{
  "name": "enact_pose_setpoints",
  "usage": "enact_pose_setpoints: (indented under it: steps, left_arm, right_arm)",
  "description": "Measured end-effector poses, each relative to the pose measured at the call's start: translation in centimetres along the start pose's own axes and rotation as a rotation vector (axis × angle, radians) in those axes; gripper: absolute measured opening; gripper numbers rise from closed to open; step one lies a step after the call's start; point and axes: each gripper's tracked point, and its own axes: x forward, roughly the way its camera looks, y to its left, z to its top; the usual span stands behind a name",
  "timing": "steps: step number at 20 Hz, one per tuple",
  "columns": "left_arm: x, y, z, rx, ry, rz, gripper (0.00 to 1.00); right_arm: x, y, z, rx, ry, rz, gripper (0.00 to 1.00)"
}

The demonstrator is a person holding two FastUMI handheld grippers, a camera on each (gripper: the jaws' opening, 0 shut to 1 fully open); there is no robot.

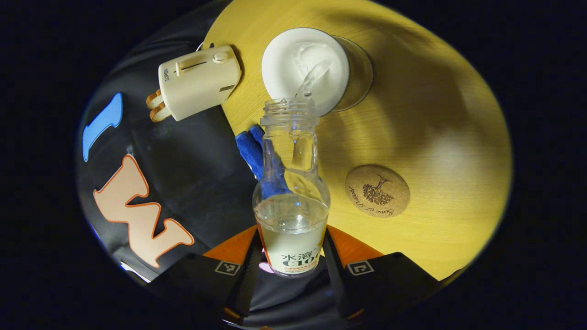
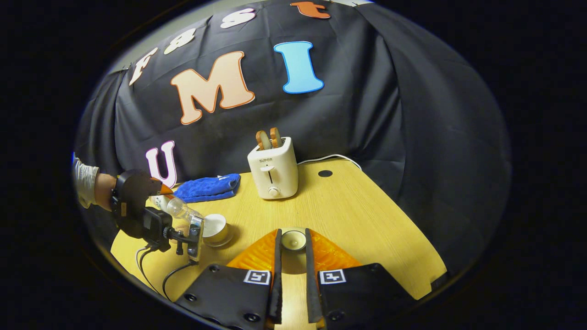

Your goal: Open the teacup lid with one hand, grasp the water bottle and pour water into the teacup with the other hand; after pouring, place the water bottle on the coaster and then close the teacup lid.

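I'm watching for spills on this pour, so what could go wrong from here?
1. The bottle, held in the left gripper, is tipped with its open mouth right at the teacup rim; a small drift could send water onto the table.
2. The cloth lies just beside the stream and could get wet.
3. The right gripper holds the small lid; it might slip out.

my left tongs (image 1: pixel 293 256) clamp the clear, capless water bottle (image 1: pixel 292 192), tipped forward, its water streaming into the open white teacup (image 1: pixel 307 68) ahead. the round cork coaster (image 1: pixel 377 190) lies bare, right of them. my right tongs (image 2: pixel 292 256) pinch the small lid (image 2: pixel 293 239).
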Motion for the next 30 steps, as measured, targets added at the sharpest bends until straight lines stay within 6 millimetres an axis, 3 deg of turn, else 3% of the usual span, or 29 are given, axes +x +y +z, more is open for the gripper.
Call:
enact_pose_setpoints:
  steps: [8, 21, 25, 30]
  left_arm:
    - [-0.8, 2.6, 0.0, 0.119, 0.034, 0.025, 0.69]
    - [-2.1, 3.9, 0.1, 0.243, 0.085, 0.042, 0.69]
    - [-2.2, 3.4, 0.4, 0.22, 0.06, 0.021, 0.68]
    - [-1.7, 0.4, 0.8, -0.014, -0.034, -0.052, 0.69]
  right_arm:
    - [0.2, -0.4, -0.4, 0.02, 0.002, 0.006, 0.22]
    - [0.7, -0.3, -0.4, 0.016, 0.007, 0.025, 0.22]
    - [0.9, 0.2, -0.3, 0.009, 0.009, 0.035, 0.25]
    - [1.0, 1.0, -0.7, -0.013, 0.022, 0.042, 0.24]
